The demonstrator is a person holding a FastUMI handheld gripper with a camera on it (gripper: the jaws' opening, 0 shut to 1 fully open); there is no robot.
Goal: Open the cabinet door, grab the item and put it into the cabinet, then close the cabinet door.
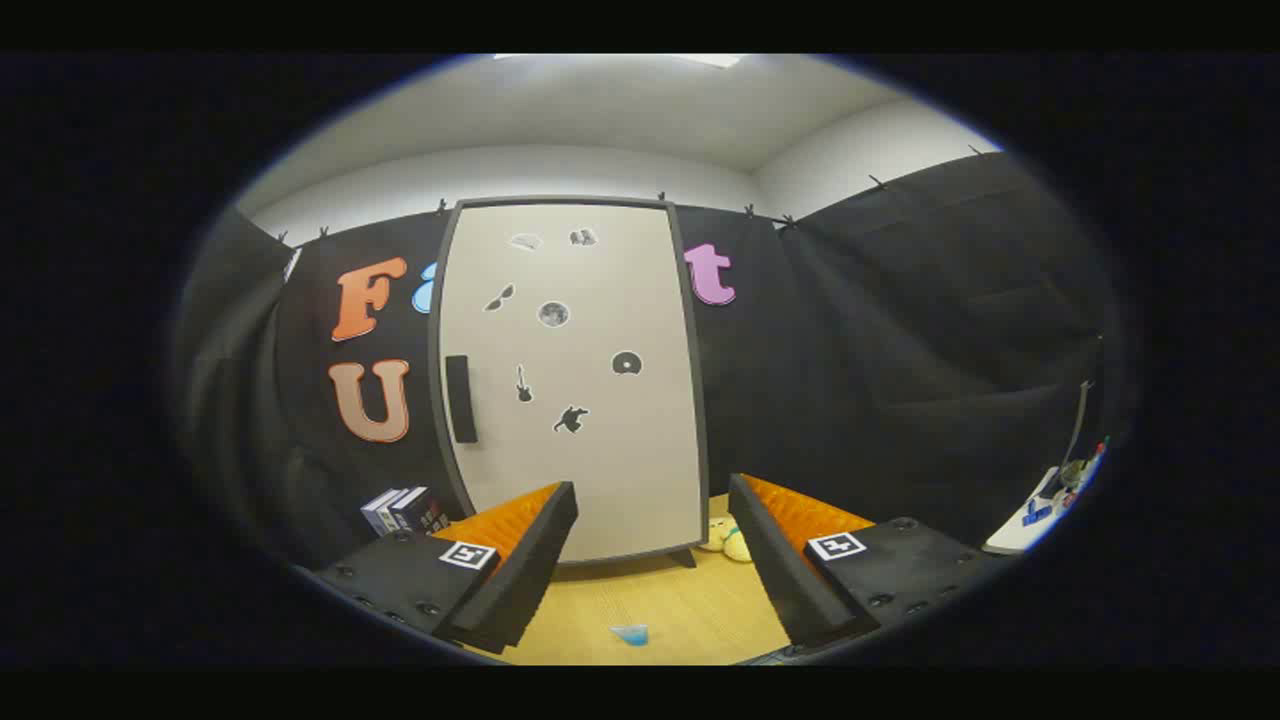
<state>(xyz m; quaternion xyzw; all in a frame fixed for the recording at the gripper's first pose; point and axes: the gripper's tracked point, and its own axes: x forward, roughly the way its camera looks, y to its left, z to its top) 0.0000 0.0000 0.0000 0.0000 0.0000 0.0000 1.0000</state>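
While the cabinet door (pixel 580 380) stands shut, nothing of the task looks done yet: opening it, fetching the item, stowing it and closing up all remain. The hand-held gripper (pixel 652 560) hangs back from the cabinet with its fingers spread wide and nothing between them, aimed roughly at the door's lower half. A dark vertical handle (pixel 460 398) sits near the door's left edge, about halfway up, and is probably the first thing to reach for. The likely item, a pale yellow plush toy (pixel 728 538), lies on the wooden bench (pixel 690 610) by the cabinet's lower right corner, just beyond the fingers and partly hidden behind the right one. A small blue scrap (pixel 630 634) lies on the bench between the fingers, near the front edge; it is too small to identify. A few dark books (pixel 405 510) stand left of the cabinet's foot. Nothing seems to block the way to the handle, and the toy lies on the side away from it.
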